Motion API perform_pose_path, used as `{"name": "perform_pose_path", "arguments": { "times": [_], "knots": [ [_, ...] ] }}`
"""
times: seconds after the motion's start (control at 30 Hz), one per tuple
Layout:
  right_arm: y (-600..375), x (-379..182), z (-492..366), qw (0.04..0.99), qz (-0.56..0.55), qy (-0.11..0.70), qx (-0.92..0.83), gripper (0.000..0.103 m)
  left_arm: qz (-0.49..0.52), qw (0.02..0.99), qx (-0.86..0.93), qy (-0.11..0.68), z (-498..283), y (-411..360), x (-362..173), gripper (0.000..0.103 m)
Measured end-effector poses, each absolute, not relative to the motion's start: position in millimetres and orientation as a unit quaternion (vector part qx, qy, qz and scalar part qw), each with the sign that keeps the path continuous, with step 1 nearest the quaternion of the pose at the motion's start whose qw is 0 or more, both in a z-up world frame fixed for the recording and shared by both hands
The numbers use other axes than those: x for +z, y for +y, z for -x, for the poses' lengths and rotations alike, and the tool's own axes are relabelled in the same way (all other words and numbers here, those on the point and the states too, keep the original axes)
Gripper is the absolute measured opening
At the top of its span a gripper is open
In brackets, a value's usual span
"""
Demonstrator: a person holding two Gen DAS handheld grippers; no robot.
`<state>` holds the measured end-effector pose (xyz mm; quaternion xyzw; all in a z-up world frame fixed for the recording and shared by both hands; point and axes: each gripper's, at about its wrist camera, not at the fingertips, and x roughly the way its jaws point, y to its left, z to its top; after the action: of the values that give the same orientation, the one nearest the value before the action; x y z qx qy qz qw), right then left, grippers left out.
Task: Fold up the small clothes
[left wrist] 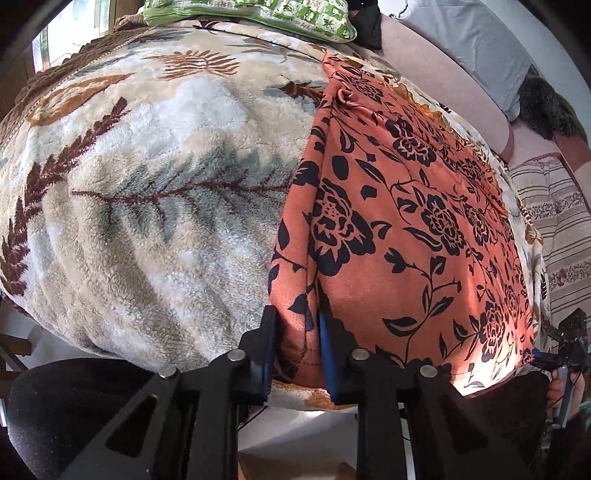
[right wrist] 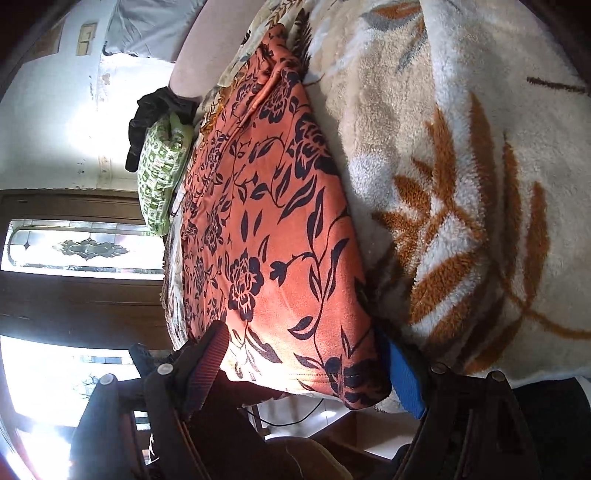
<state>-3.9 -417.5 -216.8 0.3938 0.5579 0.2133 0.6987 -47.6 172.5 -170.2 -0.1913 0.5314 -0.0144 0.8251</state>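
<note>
An orange garment (left wrist: 406, 221) with black flowers lies flat on a fluffy leaf-patterned blanket (left wrist: 147, 184), reaching to the near edge. My left gripper (left wrist: 297, 350) is shut on a bunched fold at the garment's near left corner, with cloth pinched between the blue pads. In the right wrist view the same garment (right wrist: 266, 221) runs away from me, and its near edge lies between the wide-apart fingers of my right gripper (right wrist: 306, 369), which is open. The right gripper (left wrist: 565, 350) also shows at the garment's near right corner in the left wrist view, held by a hand.
A green patterned pillow (left wrist: 258, 14) lies at the far end of the blanket (right wrist: 461, 184). A striped cushion (left wrist: 554, 229) and a grey pillow (left wrist: 480, 48) sit to the right. A dark cloth (right wrist: 155, 110) lies by the green pillow (right wrist: 159, 177). Floor shows below the near edge.
</note>
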Motion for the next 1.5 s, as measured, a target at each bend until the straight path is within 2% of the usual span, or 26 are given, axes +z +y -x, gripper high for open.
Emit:
{"name": "perform_pose_path", "arguments": {
  "times": [0.07,0.1,0.13,0.17,0.2,0.23,0.27,0.3,0.33,0.37,0.4,0.43,0.5,0.57,0.73,0.77,0.9,1.1,1.2,1.3,1.33,1.37,1.4,1.43,1.5],
  "knots": [
    [-415,-214,3,0.704,-0.379,0.562,0.211,0.083,0.197,0.828,-0.013,0.525,50,176,-167,0.022],
    [-412,-209,4,0.713,-0.369,0.559,0.210,0.082,0.193,0.830,-0.011,0.523,50,174,-166,0.026],
    [-408,-203,5,0.719,-0.361,0.551,0.221,0.082,0.184,0.829,-0.006,0.529,50,172,-168,0.051],
    [-404,-199,6,0.724,-0.353,0.547,0.229,0.082,0.176,0.823,-0.002,0.539,49,169,-172,0.068],
    [-401,-199,6,0.728,-0.343,0.550,0.222,0.082,0.172,0.821,-0.005,0.544,48,166,-174,0.082],
    [-400,-203,5,0.726,-0.337,0.560,0.212,0.082,0.164,0.824,0.000,0.543,47,162,-174,0.082],
    [-401,-209,3,0.721,-0.339,0.569,0.206,0.082,0.154,0.826,0.005,0.542,47,159,-174,0.082],
    [-403,-210,2,0.718,-0.345,0.568,0.205,0.082,0.149,0.828,0.004,0.541,46,156,-174,0.077],
    [-403,-208,2,0.718,-0.344,0.569,0.207,0.082,0.144,0.828,0.007,0.543,46,155,-174,0.051],
    [-402,-207,2,0.718,-0.340,0.571,0.207,0.079,0.135,0.826,0.018,0.548,44,156,-174,0.037],
    [-401,-209,2,0.717,-0.333,0.578,0.202,0.076,0.142,0.823,0.016,0.550,43,159,-173,0.028],
    [-402,-212,1,0.715,-0.328,0.587,0.193,0.065,0.160,0.819,0.009,0.551,42,164,-173,0.015],
    [-408,-216,1,0.710,-0.330,0.597,0.175,0.038,0.185,0.812,0.002,0.553,41,171,-170,0.013],
    [-414,-219,1,0.706,-0.330,0.606,0.161,0.026,0.179,0.812,0.000,0.556,41,168,-169,0.013],
    [-413,-219,0,0.701,-0.326,0.612,0.166,0.019,0.177,0.810,-0.001,0.559,36,163,-164,0.013],
    [-412,-215,-1,0.700,-0.333,0.607,0.174,0.014,0.174,0.814,-0.006,0.554,34,161,-157,0.013],
    [-412,-191,-14,0.704,-0.370,0.570,0.207,0.010,0.175,0.840,-0.034,0.513,8,161,-110,0.012],
    [-427,-112,-111,0.741,-0.427,0.453,0.253,0.005,0.181,0.889,-0.080,0.412,-99,168,-24,0.013],
    [-439,-62,-184,0.781,-0.425,0.380,0.254,0.005,0.165,0.910,-0.076,0.374,-168,162,-8,0.013],
    [-441,-51,-237,0.791,-0.430,0.358,0.248,0.010,0.149,0.907,-0.071,0.388,-213,149,-21,0.013],
    [-433,-56,-241,0.784,-0.425,0.372,0.258,0.016,0.150,0.905,-0.080,0.390,-215,146,-28,0.013],
    [-424,-64,-239,0.778,-0.414,0.396,0.259,0.044,0.141,0.907,-0.079,0.390,-214,143,-34,0.013],
    [-412,-74,-229,0.780,-0.389,0.424,0.245,0.088,0.130,0.908,-0.076,0.390,-212,140,-41,0.013],
    [-401,-81,-215,0.792,-0.353,0.445,0.223,0.094,0.129,0.907,-0.074,0.394,-207,139,-47,0.013],
    [-380,-98,-177,0.801,-0.275,0.473,0.242,0.093,0.142,0.900,-0.075,0.405,-203,141,-55,0.013]
  ]
}}
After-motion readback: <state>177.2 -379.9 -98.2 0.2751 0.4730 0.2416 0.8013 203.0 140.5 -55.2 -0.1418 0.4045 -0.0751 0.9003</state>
